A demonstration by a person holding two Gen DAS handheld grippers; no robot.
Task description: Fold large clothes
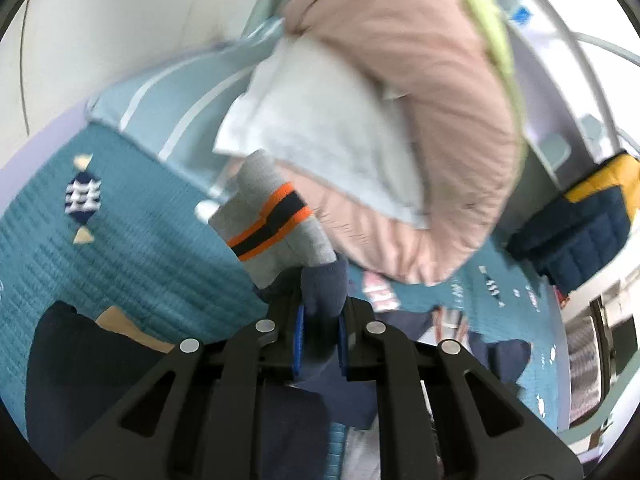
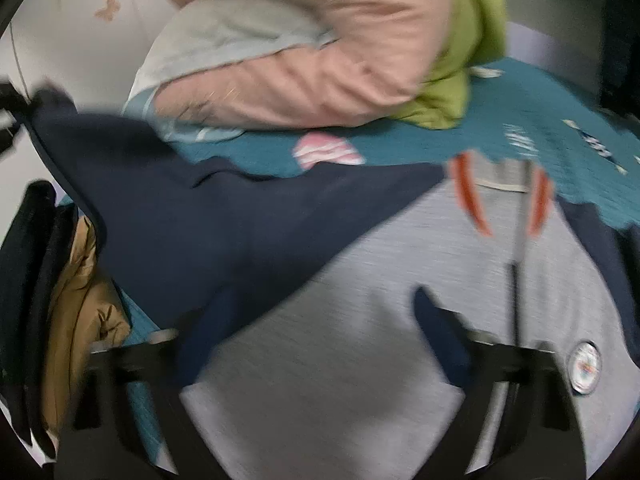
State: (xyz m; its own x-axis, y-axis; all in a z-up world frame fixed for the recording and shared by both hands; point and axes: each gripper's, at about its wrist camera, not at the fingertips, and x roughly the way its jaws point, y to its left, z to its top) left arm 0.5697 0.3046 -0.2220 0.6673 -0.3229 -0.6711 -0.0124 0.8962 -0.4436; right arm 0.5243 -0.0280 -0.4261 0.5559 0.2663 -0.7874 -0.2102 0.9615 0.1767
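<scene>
The left gripper [image 1: 320, 336] has its fingers [image 1: 298, 340] closed on a fold of navy cloth, part of a grey and navy jacket [image 2: 360, 340] that lies spread over a teal bedspread [image 1: 132, 232] on the bed. From that pinch a grey sleeve [image 1: 276, 216] with an orange and black striped band rises up and away from the gripper. In the right wrist view the jacket's grey front fills the foreground, its zip running up to a collar edged in orange, and a round badge [image 2: 585, 366] sits on the chest. The right gripper [image 2: 324, 328] hangs just above this grey panel with its fingers [image 2: 440, 332] spread wide apart, holding nothing. Behind the jacket a heap of clothes is piled on the bed: a pink padded coat [image 2: 320, 60], a pale grey garment [image 2: 224, 36] and something lime green [image 2: 472, 40]. A tan padded coat [image 2: 80, 320] lies beside the jacket's navy sleeve. The frames are blurred.
</scene>
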